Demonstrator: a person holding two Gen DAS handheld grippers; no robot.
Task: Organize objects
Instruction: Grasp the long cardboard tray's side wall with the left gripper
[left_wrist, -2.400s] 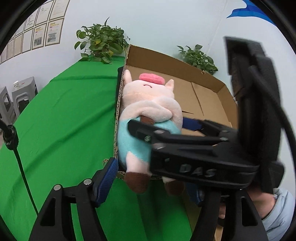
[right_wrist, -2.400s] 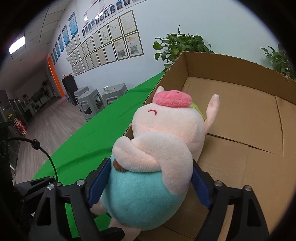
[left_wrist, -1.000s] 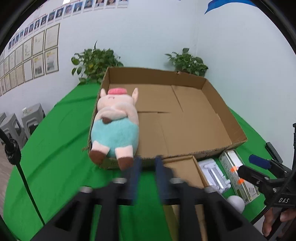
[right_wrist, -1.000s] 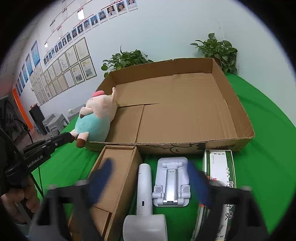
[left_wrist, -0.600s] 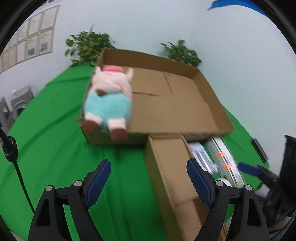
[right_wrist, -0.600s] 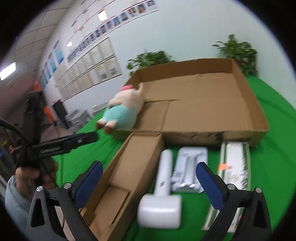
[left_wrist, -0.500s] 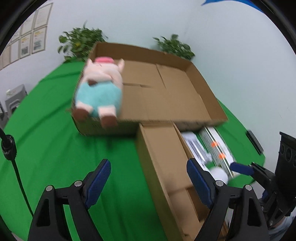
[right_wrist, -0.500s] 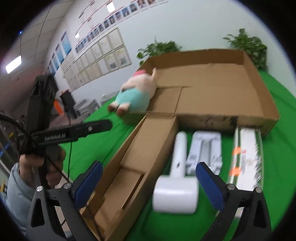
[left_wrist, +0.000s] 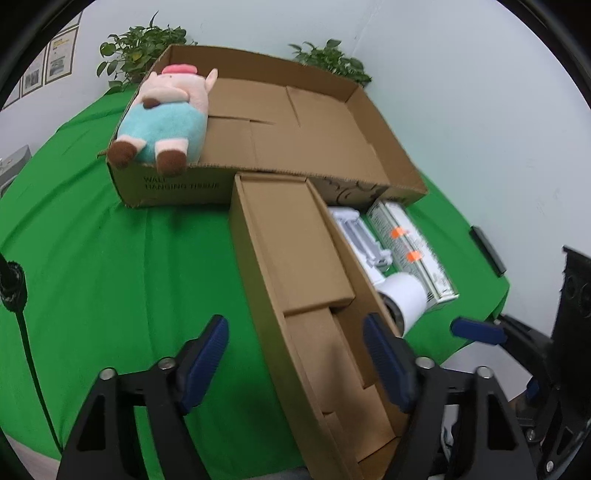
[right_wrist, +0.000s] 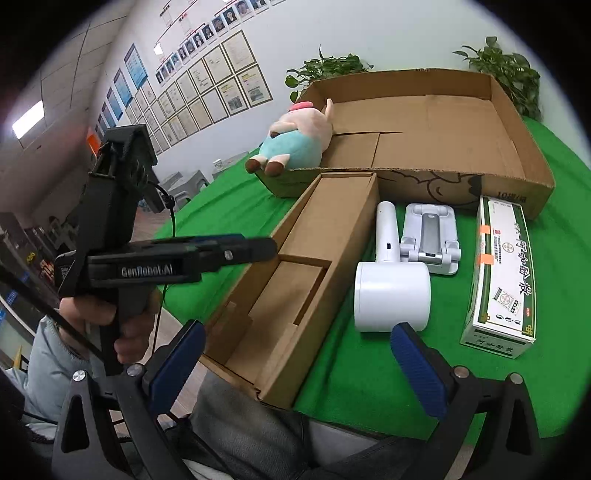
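Left wrist view: left gripper (left_wrist: 295, 343) jaws wide, empty, over long carton (left_wrist: 306, 295); right gripper (right_wrist: 295, 354) same.

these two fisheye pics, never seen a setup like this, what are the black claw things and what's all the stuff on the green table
The claws are handheld two-finger grippers, one in each of a person's hands, each carrying a camera that looks along its fingers. One picture comes from the left gripper, the other from the right gripper. Both are open and hold nothing.

On the green table sits a big cardboard tray with a plush pig lying at its corner, feet over the edge. In front lie a long open cardboard box, a white handheld device, a white folding stand and a green-and-white carton.
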